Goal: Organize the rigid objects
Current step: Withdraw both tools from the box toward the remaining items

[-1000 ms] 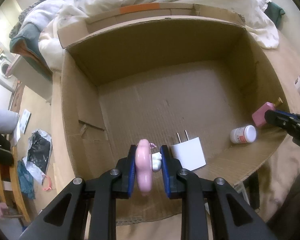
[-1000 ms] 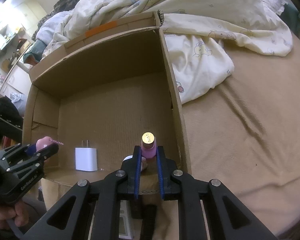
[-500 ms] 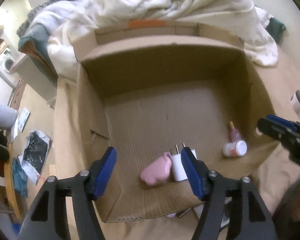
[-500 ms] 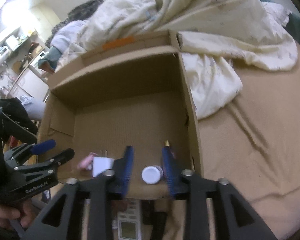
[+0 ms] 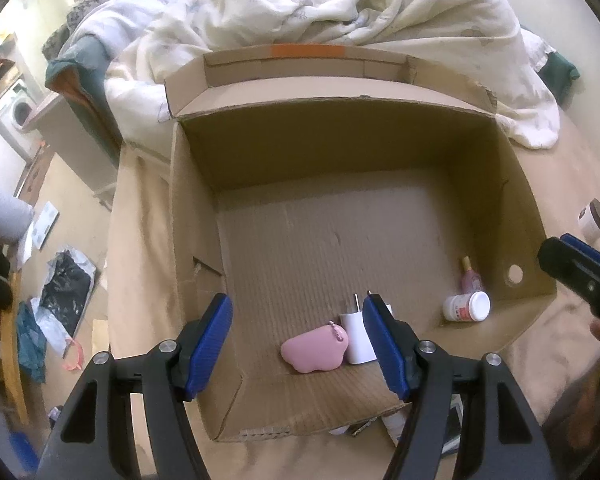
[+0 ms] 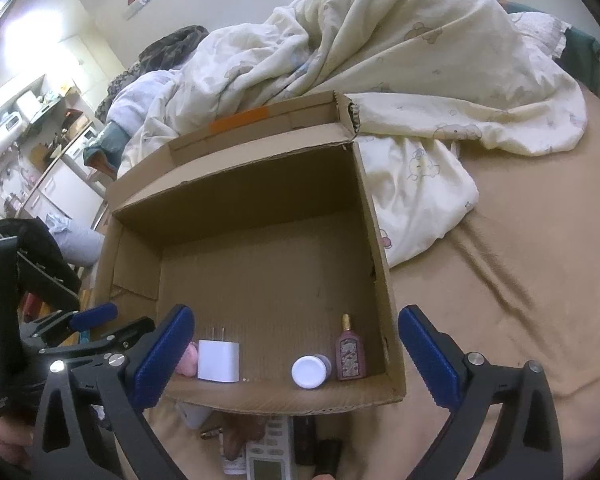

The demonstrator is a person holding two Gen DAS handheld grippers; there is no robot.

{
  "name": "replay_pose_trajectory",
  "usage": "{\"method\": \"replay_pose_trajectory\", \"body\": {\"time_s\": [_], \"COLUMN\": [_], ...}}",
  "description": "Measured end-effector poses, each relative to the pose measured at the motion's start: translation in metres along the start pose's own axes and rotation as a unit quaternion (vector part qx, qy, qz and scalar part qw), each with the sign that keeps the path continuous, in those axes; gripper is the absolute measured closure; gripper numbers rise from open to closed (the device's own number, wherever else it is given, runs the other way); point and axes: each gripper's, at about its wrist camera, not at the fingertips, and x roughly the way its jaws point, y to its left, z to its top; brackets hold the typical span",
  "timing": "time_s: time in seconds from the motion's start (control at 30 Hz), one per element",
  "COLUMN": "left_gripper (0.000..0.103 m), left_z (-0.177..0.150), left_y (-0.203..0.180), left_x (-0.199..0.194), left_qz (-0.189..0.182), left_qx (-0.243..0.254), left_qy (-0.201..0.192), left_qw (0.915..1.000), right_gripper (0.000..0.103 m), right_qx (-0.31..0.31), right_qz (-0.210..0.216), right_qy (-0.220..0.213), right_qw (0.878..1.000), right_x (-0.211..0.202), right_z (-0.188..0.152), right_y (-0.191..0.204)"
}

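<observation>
Right gripper (image 6: 296, 360): jaws had just been opening, wide apart, nothing between them. Left gripper (image 5: 298, 346): jaws parted, gripping nothing, having just opened.

Cardboard box (image 5: 516, 184): open on the bed. Along its near wall lay a white charger (image 5: 356, 340), a pink pouch (image 5: 314, 352) touching it, a white-capped jar (image 5: 466, 307) on its side, and a pink perfume bottle (image 6: 351, 354) upright.

Advice: lift both grippers clear of the rim before seeking further pieces.

Unclear: remote control (image 6: 266, 458) and dark items below the box, cut off.
</observation>
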Motion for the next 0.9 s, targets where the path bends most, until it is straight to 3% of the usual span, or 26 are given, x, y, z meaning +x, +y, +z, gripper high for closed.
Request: {"method": "replay_pose_trajectory", "body": {"time_s": [0.17,0.57,0.7,0.9], "left_gripper": [0.038,0.038,0.038,0.038], "left_z": [-0.006,-0.025,-0.035,-0.061], "left_y": [-0.001,0.001,0.001,0.005], "left_x": [-0.012,-0.043,-0.05,-0.049], "left_qz": [0.011,0.036,0.02,-0.006], "left_qx": [0.023,0.024,0.024,-0.005], "left_qy": [-0.012,-0.036,-0.032,-0.002], "left_qw": [0.9996,0.9984,0.999,1.0], "right_gripper": [0.0,0.0,0.0,0.0], "right_qx": [0.014,0.007,-0.008,0.012], "right_qz": [0.002,0.003,-0.005,0.023], "right_qy": [-0.007,-0.025,-0.042,-0.035], "right_qw": [1.0,1.0,0.999,0.999], "right_x": [-0.006,-0.029,-0.041,-0.052], "right_z": [-0.001,-0.011,-0.014,-0.028], "right_y": [-0.007,-0.004,0.001,0.003]}}
